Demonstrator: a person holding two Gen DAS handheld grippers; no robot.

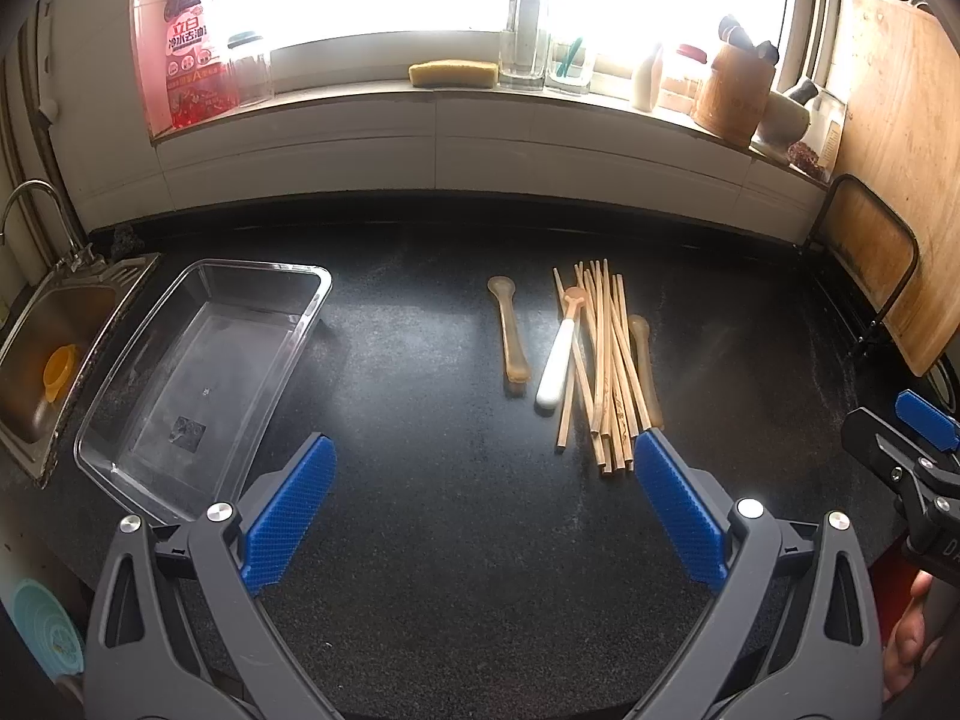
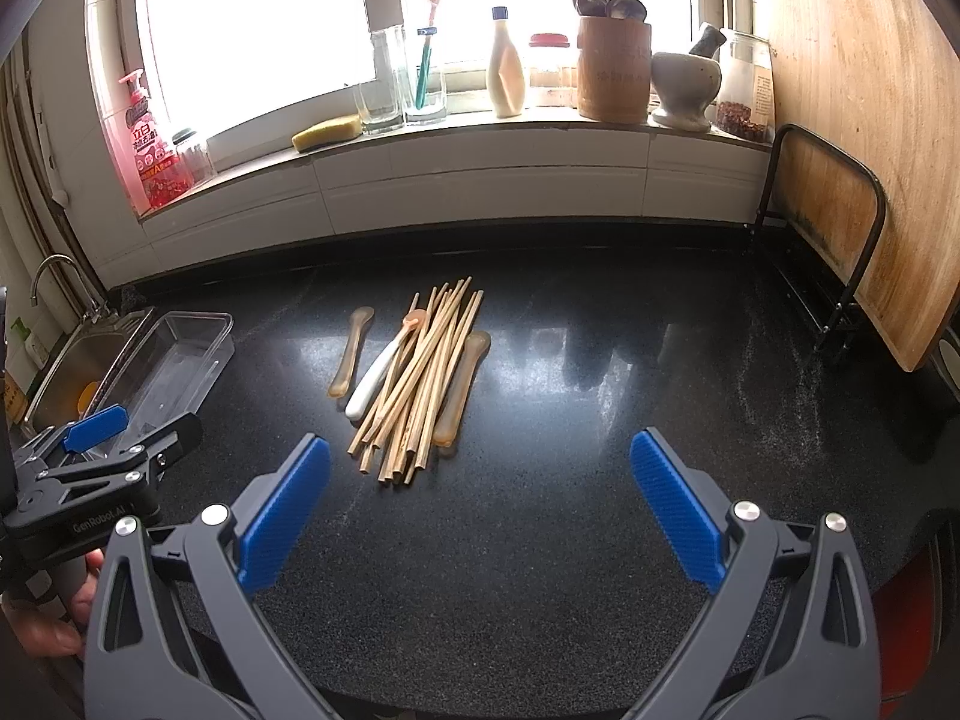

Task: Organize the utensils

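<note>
Nothing sorted yet: the clear rectangular plastic tray (image 1: 198, 372) at nine o'clock lies bare, while pale wooden chopsticks (image 1: 606, 366) and spoons sit heaped at one o'clock. Left gripper (image 1: 483, 483) and right gripper (image 2: 480, 480) both gape, holding nothing.

On the counter (image 1: 450, 540), the tray (image 1: 198, 372) lies left, beside the sink (image 1: 54, 324). Chopsticks (image 1: 606, 360) lie right, with spoons (image 1: 516, 330) among and beside them.
</note>
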